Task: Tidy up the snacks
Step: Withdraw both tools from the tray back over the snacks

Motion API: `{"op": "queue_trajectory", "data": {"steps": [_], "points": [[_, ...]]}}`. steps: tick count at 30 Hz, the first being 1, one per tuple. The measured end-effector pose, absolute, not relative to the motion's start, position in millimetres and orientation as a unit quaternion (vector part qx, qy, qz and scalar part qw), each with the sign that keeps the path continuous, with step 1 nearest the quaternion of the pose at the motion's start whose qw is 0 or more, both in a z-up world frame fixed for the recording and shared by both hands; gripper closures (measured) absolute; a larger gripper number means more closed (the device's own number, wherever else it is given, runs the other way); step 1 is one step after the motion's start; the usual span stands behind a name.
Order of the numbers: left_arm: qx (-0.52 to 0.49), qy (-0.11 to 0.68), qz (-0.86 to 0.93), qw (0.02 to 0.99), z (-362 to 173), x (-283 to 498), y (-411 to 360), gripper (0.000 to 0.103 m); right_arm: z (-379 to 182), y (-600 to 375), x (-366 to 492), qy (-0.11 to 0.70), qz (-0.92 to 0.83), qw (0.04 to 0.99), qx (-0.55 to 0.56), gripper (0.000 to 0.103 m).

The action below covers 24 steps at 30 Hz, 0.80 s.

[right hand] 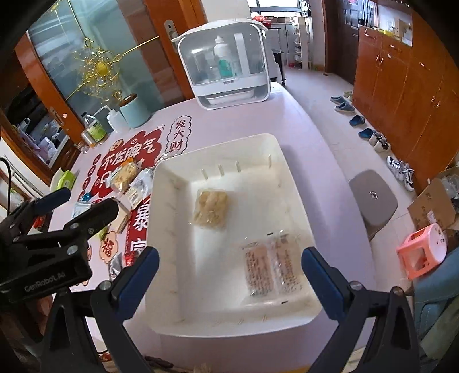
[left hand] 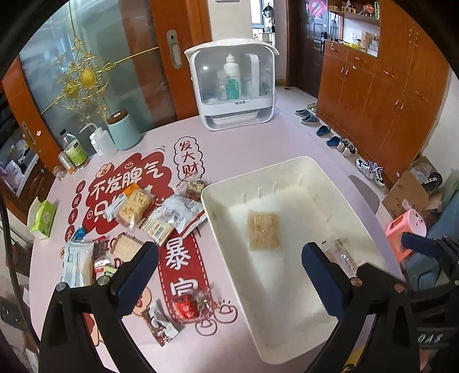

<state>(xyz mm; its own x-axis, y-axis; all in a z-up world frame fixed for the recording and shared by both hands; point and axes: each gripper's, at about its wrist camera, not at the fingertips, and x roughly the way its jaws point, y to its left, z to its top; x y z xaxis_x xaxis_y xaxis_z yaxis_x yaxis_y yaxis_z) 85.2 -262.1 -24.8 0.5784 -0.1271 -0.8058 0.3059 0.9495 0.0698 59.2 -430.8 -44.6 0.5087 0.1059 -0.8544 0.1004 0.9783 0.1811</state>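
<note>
Hovering over the white bin (right hand: 172,183), both hand-held grippers, left (left hand: 229,266) and right (right hand: 229,269), spread wide and empty, two bars (right hand: 271,265) and a noodle pack (right hand: 210,209) inside, loose snacks (left hand: 160,215) on the surface (left hand: 243,143) beside it

Bright, even daylight fills both views, strongest from a window (right hand: 269,5) far beyond the jaws. The white bin (right hand: 172,183) between them looks washed out, with soft shadows. Fisheye bending and black vignetting mark the edges; details are slightly soft.

A smooth white plastic bin (right hand: 172,229) holds glossy clear-wrapped snacks (right hand: 210,211); the cabinets (left hand: 387,94) look like polished wood.
</note>
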Motion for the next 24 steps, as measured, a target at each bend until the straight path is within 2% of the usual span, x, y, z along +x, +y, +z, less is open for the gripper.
{"op": "queue_trajectory", "data": {"steps": [12, 24], "points": [[0.106, 0.438, -0.076, 0.89, -18, 53, -207, 0.004, -37, -392, 47, 0.446, 0.039, 0.885, 0.129, 0.003], [0.072, 0.487, -0.029, 0.87, -43, 44, -80, 0.004, -32, -291, 49, 0.43, 0.096, 0.897, 0.04, 0.003]]}}
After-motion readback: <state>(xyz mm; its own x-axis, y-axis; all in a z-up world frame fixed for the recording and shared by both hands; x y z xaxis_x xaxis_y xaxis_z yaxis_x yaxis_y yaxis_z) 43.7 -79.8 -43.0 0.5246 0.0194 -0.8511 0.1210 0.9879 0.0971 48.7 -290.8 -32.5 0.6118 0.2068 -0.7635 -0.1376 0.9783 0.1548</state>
